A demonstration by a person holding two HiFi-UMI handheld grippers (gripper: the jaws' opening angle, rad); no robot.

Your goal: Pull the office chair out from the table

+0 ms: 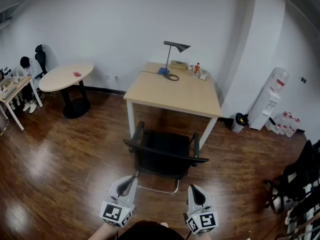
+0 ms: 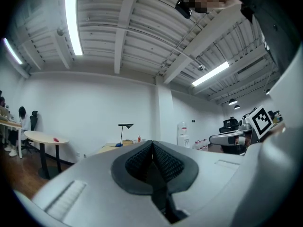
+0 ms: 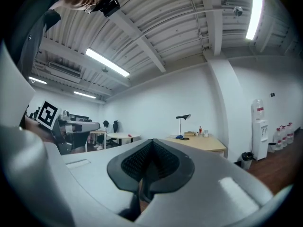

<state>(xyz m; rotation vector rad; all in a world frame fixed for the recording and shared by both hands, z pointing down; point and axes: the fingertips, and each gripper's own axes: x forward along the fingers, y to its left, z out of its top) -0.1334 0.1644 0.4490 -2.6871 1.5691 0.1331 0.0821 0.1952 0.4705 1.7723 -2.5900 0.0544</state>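
Office chair [image 1: 162, 151] and grippers are seen apart. Nearest, the left gripper [image 1: 131, 180] and the right gripper [image 1: 194, 188] are held level just short of the chair's back, and nothing is touched by either. In the left gripper view the fingers [image 2: 137, 162] are pressed fully together with nothing between them. In the right gripper view the fingers [image 3: 135, 161] are likewise closed tight and empty.

Beyond them the chair is stood on the wooden floor [image 1: 60, 154], facing the worktop [image 1: 172, 94]. Its back and armrests are clear of the front edge and its seat is just at that edge; whether any of the seat lies beneath cannot be told.

Two stages are fitted by this: a chair close in that is being reached for, or one drawn back and let go. Should a grip on the back be wanted, the fingers would have to be opened beforehand, since closed they cannot take the top rail.

Farther off, a lamp [image 1: 172, 59] is stood at the worktop's rear.
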